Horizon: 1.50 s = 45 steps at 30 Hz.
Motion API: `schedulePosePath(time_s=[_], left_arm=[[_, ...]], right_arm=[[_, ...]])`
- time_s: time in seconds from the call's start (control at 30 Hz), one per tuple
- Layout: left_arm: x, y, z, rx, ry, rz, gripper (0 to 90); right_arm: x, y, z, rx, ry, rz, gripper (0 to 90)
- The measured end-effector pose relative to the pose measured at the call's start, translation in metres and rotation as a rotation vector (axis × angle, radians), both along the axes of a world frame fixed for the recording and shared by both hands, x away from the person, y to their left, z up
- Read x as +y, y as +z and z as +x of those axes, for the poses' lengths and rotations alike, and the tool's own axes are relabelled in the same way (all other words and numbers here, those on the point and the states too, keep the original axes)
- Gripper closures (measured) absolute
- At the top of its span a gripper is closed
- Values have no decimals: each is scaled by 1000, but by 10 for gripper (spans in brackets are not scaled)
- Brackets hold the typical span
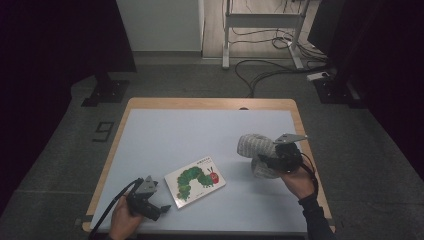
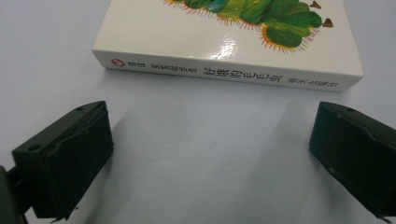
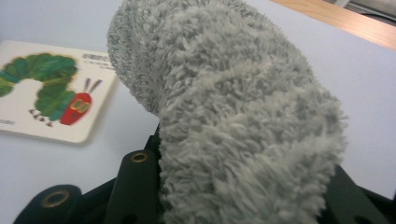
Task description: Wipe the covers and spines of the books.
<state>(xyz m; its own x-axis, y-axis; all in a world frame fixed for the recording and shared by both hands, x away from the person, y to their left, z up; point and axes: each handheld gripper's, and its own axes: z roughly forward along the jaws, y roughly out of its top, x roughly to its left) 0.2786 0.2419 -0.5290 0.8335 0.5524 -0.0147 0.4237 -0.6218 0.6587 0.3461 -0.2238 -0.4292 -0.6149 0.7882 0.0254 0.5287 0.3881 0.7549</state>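
The right gripper [image 1: 272,162] is clamped on the fuzzy grey sock [image 1: 255,147] above the table's right; it could slip (so floppy). The left gripper [image 1: 162,206], jaws apart, faces the book [image 1: 195,181].

The grey fuzzy sock [image 3: 233,116] hides the right gripper's fingers; the book [image 2: 233,42] is cropped above.

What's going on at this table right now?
A person is working with a two-jaw gripper in each hand at a pale blue table. The right gripper is shut on a fluffy grey fabric item, holding it up over the table's right side. The left gripper has its jaws wide open and points at the spine of a white picture book with a green caterpillar cover, without touching it.
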Motion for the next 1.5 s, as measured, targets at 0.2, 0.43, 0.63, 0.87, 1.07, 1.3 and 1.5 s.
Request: schedulePosePath(time_s=[0.2, 0.43, 0.63, 0.87, 1.07, 1.3, 1.5], left_arm=[[0, 0, 0, 0, -1, 0, 0], [0, 0, 0, 0, 0, 0, 0], [0, 0, 0, 0, 0, 0, 0], [0, 0, 0, 0, 0, 0, 0], [0, 0, 0, 0, 1, 0, 0], [0, 0, 0, -1, 0, 0, 0], [0, 0, 0, -1, 1, 0, 0]], right_arm=[[27, 0, 2, 0, 66, 8, 566], [58, 2, 3, -2, 142, 11, 565], [80, 2, 4, -3, 191, 9, 564], [107, -4, 4, 6, 248, 2, 563], [122, -10, 4, 16, 280, -2, 561], [136, -25, 3, 27, 306, -10, 558], [140, -51, 1, 43, 313, -30, 557]])
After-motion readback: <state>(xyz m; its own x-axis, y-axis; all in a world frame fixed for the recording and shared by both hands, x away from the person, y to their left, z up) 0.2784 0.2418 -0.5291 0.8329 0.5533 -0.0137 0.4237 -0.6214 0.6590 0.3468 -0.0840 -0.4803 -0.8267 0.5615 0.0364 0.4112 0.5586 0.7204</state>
